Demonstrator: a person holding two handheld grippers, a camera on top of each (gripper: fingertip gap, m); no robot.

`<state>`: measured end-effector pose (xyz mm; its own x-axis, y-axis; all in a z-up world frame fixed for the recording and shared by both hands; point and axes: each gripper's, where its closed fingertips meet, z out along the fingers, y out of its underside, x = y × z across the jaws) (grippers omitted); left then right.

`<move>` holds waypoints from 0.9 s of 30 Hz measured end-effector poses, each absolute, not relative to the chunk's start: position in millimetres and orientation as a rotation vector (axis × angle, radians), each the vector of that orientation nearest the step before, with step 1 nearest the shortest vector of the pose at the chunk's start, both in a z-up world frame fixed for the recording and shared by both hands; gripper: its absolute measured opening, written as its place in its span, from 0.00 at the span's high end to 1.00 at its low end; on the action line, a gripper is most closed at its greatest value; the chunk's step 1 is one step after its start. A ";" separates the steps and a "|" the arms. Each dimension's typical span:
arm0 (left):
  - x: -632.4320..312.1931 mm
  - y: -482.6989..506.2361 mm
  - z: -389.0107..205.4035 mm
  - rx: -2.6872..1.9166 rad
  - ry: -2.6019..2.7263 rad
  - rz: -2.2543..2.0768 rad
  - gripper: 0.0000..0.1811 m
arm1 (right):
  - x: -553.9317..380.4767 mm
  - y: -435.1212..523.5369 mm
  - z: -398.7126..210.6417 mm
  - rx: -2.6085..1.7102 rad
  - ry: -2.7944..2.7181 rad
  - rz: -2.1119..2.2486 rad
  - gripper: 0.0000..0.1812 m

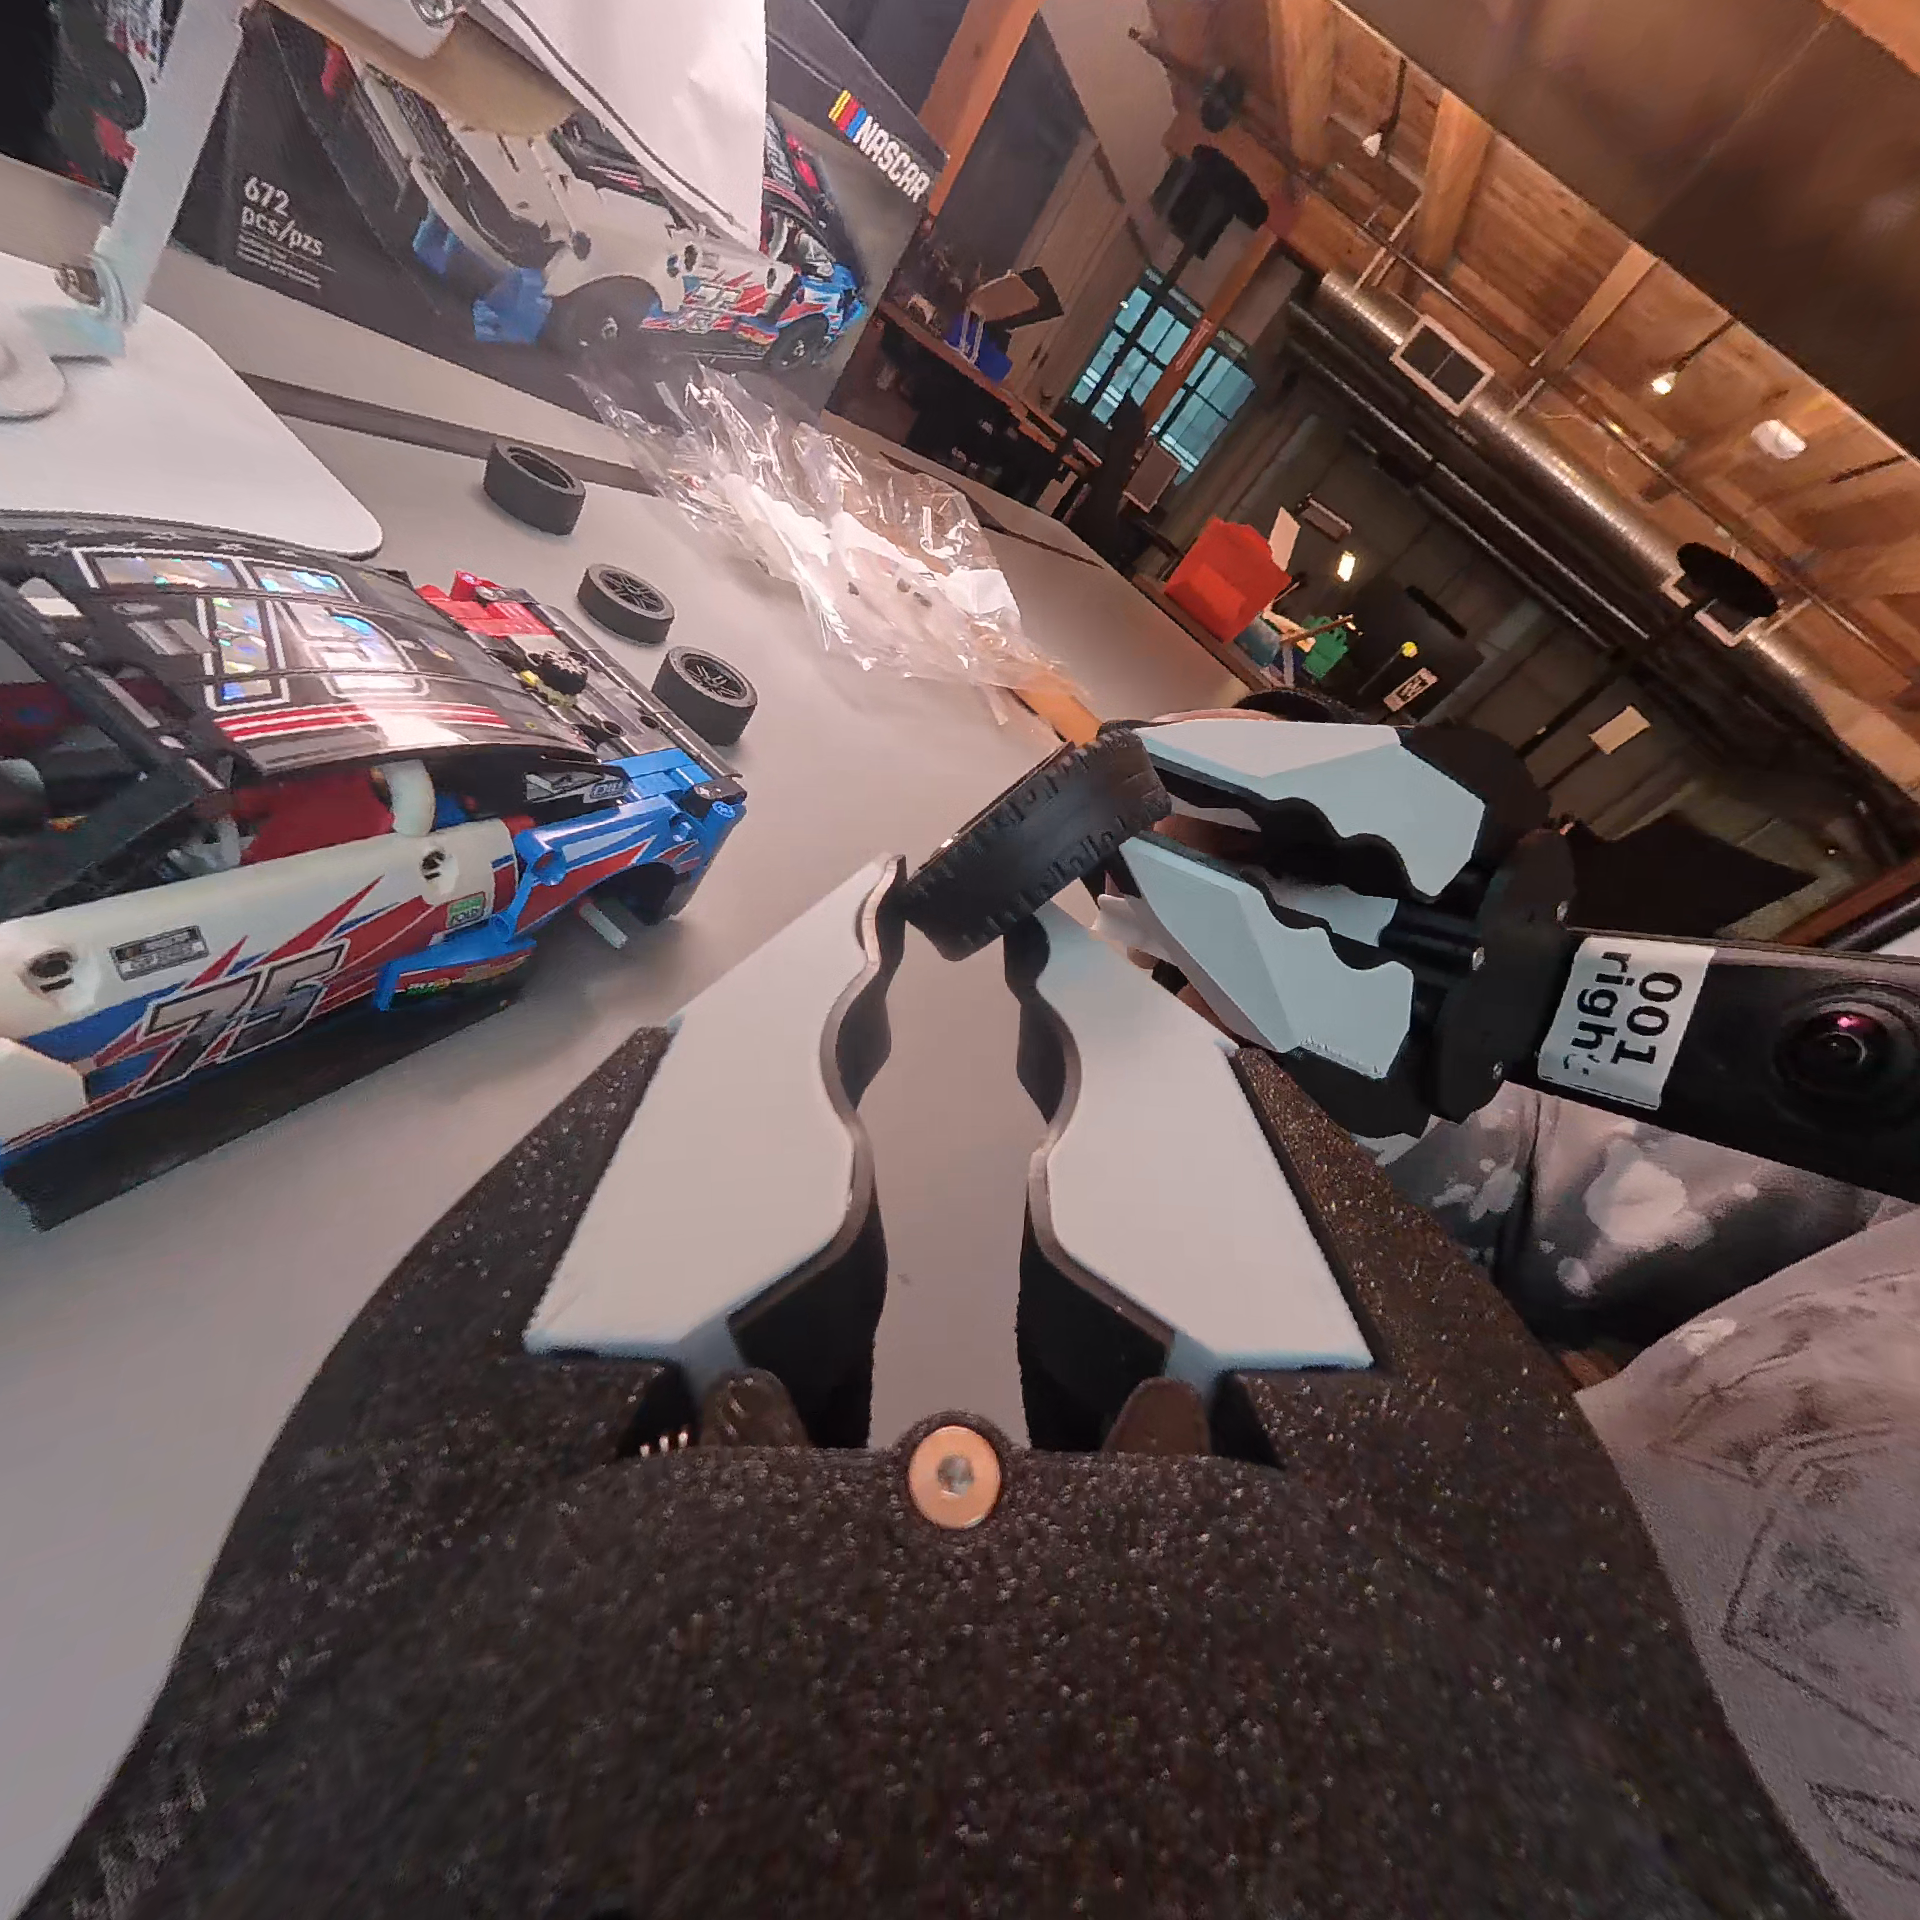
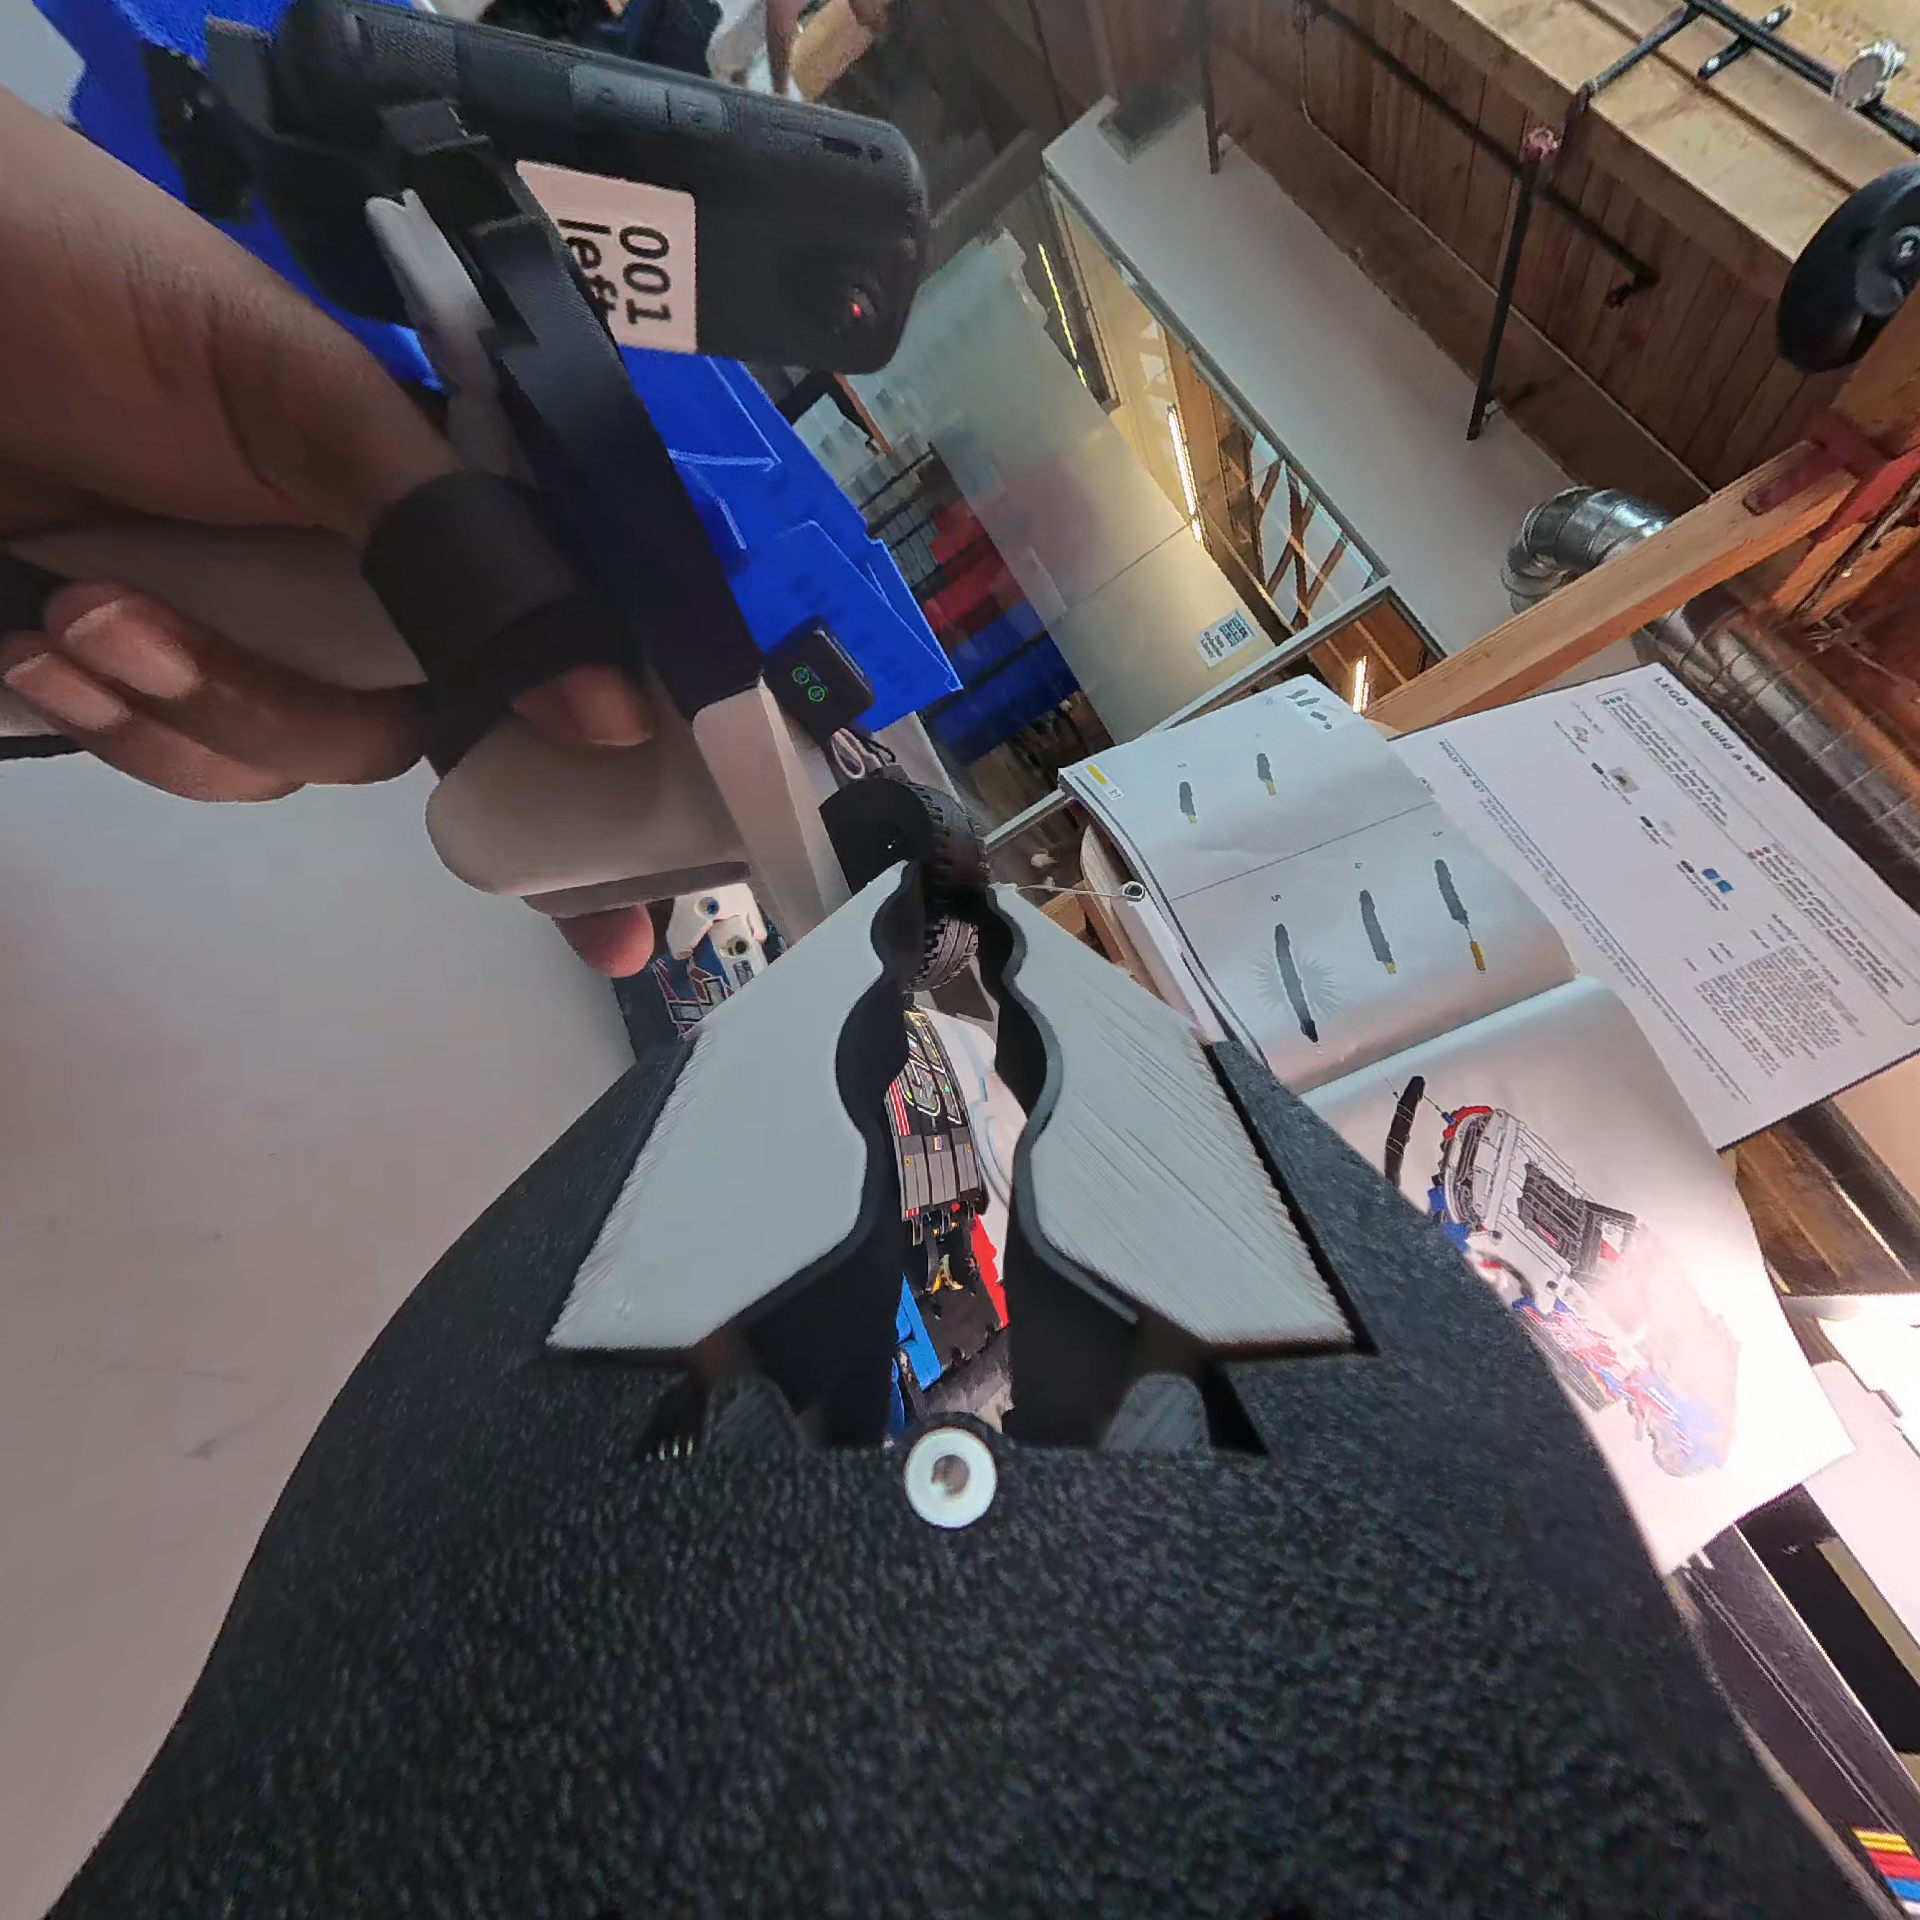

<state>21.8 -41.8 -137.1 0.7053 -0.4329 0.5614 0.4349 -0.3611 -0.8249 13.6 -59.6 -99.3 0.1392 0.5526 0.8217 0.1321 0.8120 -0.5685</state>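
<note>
Right gripper [image 1: 1127, 831] is clamped on a black tyre [image 1: 1029, 842], pinched across the tread at the fingertips; the right wrist view shows the same tyre [image 2: 951, 914] wedged between the tips, nothing deeper in the jaws. Left gripper [image 1: 951, 914] sits half open, and its left fingertip [image 1: 883, 883] looks to be touching the tyre's edge or just short of it; I can't tell which. The tyre is not between the left fingers, it lies just past the tips and slightly right of centre, tilted, held above the table [image 1: 312, 1299].

Judgement on handling: grip is shallow, tip-only on a round rubber part, so any side push from the left finger could roll it out. Better to keep the right one steady and bring the left in square to the tread, not glancing the rim.

Around them: model car [image 1: 312, 852] to the left on the table, wheel arch facing the grippers, well apart from the tyre. Three more wheels [image 1: 707, 691] beyond the car, then a clear bag [image 1: 831, 540] and the box [image 1: 520, 208] at the back. Open booklet [image 2: 1351, 883] on the right side in the right wrist view. A hand [image 2: 208, 520] holds the left gripper's handle
</note>
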 end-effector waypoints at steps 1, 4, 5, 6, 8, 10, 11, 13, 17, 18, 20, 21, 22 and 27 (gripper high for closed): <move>21.9 -41.8 -137.6 -1.715 -0.007 -0.912 0.91 | 13.5 -58.6 -99.9 -0.599 -1.424 0.340 0.96; 26.2 -46.8 -134.7 -1.682 0.074 -0.919 0.91 | 14.6 -54.8 -97.3 -0.715 -1.416 0.536 0.96; 27.1 -48.6 -134.2 -1.687 0.122 -0.898 0.91 | 14.8 -50.0 -98.2 -0.810 -1.417 0.667 0.96; 24.6 -48.7 -132.4 -1.682 0.150 -0.860 0.91 | 15.4 -45.5 -99.8 -0.892 -1.410 0.791 0.96; 15.2 -47.1 -126.1 -1.647 0.165 -0.762 0.90 | 16.3 -37.5 -102.6 -0.992 -1.385 0.916 0.96; 13.6 -46.4 -124.6 -1.647 0.184 -0.732 0.90 | 16.0 -36.9 -104.1 -1.055 -1.373 1.020 0.96; 12.3 -45.5 -124.4 -1.647 0.181 -0.731 0.90 | 15.3 -38.0 -106.4 -1.080 -1.382 1.051 0.95; 11.6 -44.9 -124.6 -1.646 0.174 -0.763 0.90 | 13.9 -38.7 -108.8 -1.104 -1.381 1.072 0.95; 12.6 -46.5 -122.5 -1.627 0.176 -0.801 0.92 | 14.5 -39.7 -111.2 -1.206 -1.365 1.241 0.95; 12.9 -46.4 -121.9 -1.621 0.166 -0.817 0.92 | 14.8 -39.7 -111.2 -1.224 -1.358 1.276 0.95; 12.0 -43.8 -123.0 -1.632 0.148 -0.802 0.92 | 14.2 -37.5 -112.3 -1.241 -1.339 1.286 0.95; 11.4 -41.6 -124.2 -1.644 0.146 -0.768 0.92 | 14.0 -35.4 -112.9 -1.230 -1.332 1.249 0.95; 10.7 -39.5 -124.2 -1.648 0.142 -0.738 0.93 | 13.6 -33.2 -112.6 -1.215 -1.323 1.202 0.95; 9.0 -36.8 -121.5 -1.640 0.135 -0.691 0.93 | 13.2 -30.6 -107.8 -1.090 -1.323 1.013 0.96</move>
